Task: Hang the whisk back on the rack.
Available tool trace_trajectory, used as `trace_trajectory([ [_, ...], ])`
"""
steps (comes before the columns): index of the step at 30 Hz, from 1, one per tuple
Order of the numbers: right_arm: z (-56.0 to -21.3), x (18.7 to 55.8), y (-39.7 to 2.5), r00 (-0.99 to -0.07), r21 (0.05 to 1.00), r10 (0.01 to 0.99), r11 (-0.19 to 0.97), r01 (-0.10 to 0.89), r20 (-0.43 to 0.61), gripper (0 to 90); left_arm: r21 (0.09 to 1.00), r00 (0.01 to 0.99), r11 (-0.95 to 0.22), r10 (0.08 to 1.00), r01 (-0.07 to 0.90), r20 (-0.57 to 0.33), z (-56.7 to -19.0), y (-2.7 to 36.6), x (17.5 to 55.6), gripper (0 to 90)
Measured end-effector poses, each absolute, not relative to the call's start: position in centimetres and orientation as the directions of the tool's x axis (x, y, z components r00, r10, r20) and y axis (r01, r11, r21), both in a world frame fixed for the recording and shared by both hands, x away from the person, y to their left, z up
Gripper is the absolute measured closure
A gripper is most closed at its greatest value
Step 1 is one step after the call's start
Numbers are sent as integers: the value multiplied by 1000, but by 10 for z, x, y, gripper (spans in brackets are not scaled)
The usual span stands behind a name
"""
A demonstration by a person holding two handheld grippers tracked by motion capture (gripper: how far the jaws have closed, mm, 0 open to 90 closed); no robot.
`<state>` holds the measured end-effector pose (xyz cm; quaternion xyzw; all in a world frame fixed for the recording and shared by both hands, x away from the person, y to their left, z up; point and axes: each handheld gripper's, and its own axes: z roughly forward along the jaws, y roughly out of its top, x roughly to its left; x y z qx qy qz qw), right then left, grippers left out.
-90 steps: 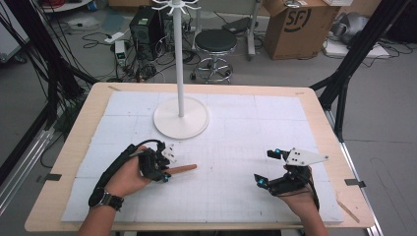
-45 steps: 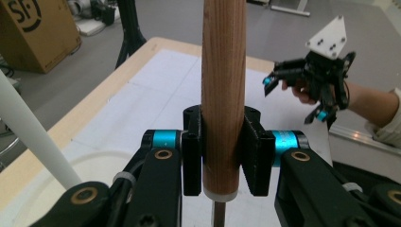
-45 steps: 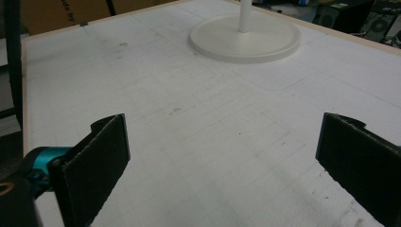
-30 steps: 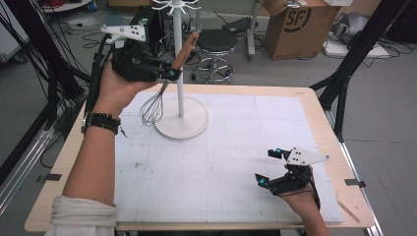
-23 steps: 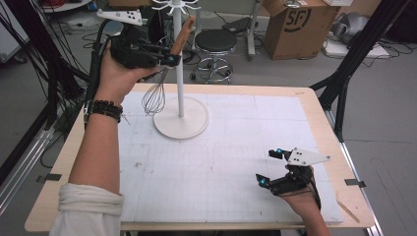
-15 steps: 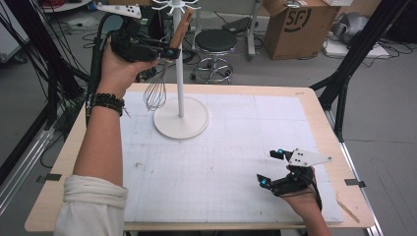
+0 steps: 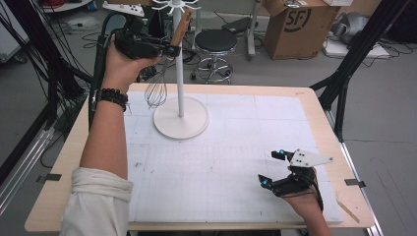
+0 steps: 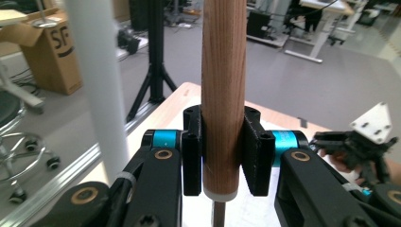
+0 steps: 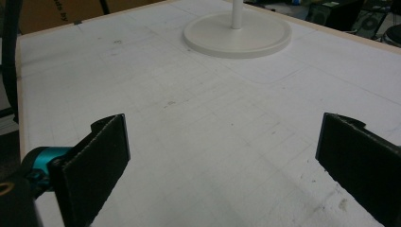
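Wooden and round, the handle of the whisk (image 8: 223,94) is clamped between the two black jaws of the left gripper (image 8: 222,158), which is raised high above the far left part of the table (image 7: 300,105). The whisk's wire head (image 7: 156,91) is seen hanging just beside the pole of the white stand (image 7: 180,114), whose hooks are near the handle's top. The right gripper (image 7: 275,169) is rested on the white mat (image 9: 198,118) near the table's front right, jaws spread wide and nothing held.
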<state>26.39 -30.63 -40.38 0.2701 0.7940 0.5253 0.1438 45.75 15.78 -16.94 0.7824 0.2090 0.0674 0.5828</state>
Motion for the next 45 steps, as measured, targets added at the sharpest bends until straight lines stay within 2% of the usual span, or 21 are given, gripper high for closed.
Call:
trace_trajectory([
  [14, -403, 262, -306, -815, 910, 576, 304, 282, 60, 25, 933, 882, -217, 439, 288, -170, -176, 165, 462, 721],
  [17, -403, 262, -306, -818, 911, 573, 306, 274, 53, 25, 924, 866, -236, 474, 301, -161, -181, 164, 463, 698],
  [20, -403, 261, -305, -818, 911, 573, 306, 277, 56, 25, 909, 846, -273, 514, 316, -140, -185, 163, 462, 586],
  [30, -402, 262, -303, -825, 914, 563, 303, 269, 56, 25, 896, 840, -296, 525, 330, -136, -206, 171, 443, 419],
  [34, -402, 263, -302, -828, 916, 559, 302, 264, 55, 25, 889, 836, -324, 538, 324, -109, -216, 171, 429, 312],
  [45, -400, 264, -300, -833, 919, 550, 302, 253, 49, 40, 884, 853, -375, 519, 278, -49, -242, 167, 385, 148],
])
